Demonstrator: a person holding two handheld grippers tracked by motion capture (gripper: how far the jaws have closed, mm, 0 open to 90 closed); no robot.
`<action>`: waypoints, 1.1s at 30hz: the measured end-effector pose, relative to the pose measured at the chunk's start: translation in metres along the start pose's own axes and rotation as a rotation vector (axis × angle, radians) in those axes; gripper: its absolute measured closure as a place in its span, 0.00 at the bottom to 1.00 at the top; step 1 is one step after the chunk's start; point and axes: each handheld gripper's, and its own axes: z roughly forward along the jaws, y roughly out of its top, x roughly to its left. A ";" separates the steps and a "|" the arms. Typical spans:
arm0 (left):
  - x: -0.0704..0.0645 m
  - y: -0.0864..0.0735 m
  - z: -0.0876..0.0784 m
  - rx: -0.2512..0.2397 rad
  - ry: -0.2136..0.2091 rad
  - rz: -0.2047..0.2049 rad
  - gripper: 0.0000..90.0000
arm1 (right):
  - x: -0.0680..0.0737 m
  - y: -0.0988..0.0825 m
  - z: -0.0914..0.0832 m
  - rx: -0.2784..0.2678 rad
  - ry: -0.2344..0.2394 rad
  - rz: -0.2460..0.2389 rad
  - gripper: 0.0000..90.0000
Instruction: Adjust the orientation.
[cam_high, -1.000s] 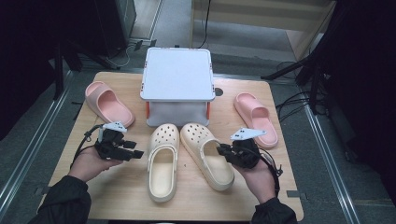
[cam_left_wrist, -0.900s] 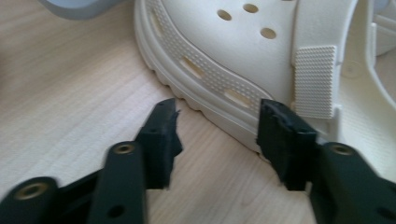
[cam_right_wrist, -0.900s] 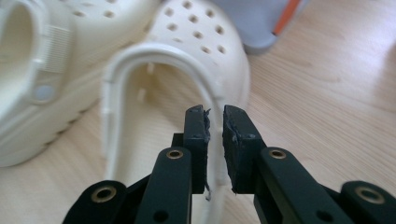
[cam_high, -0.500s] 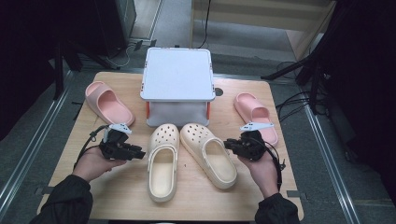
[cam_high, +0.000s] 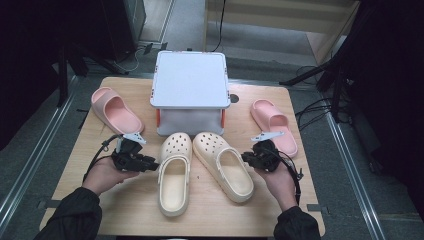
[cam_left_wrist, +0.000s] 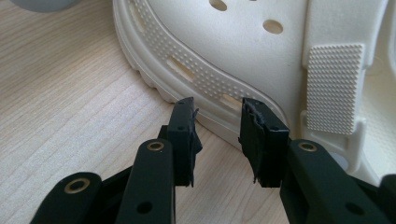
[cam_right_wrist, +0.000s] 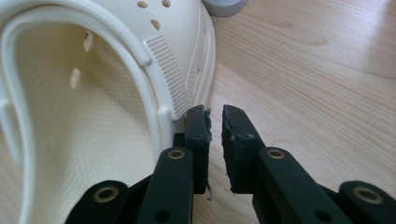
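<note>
Two cream clogs lie side by side at the table's middle: the left clog and the right clog. My left gripper sits low at the left clog's outer side. Its jaws are open, and the ridged sole edge of that clog lies just beyond its tips. My right gripper is at the right clog's outer side. It is open by only a narrow slit with nothing in it. Its left jaw rests against the rim of that clog.
A white-lidded grey box stands behind the clogs. One pink slide lies at the far left and another pink slide at the far right, just behind my right hand. Bare wooden table runs along the front.
My left gripper has edged right, up to the left clog. My right gripper drifted right and away from its clog, then came back to the clog's edge.
</note>
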 end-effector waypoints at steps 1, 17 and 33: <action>0.000 0.000 0.000 0.001 0.001 0.001 0.72 | 0.002 0.001 0.002 0.002 -0.005 -0.007 0.91; 0.001 0.000 0.001 -0.002 0.005 -0.004 0.70 | 0.017 0.002 0.009 0.024 0.045 -0.041 0.88; 0.000 0.000 0.001 -0.004 -0.002 -0.020 0.70 | 0.025 0.005 0.017 0.043 0.068 -0.044 0.86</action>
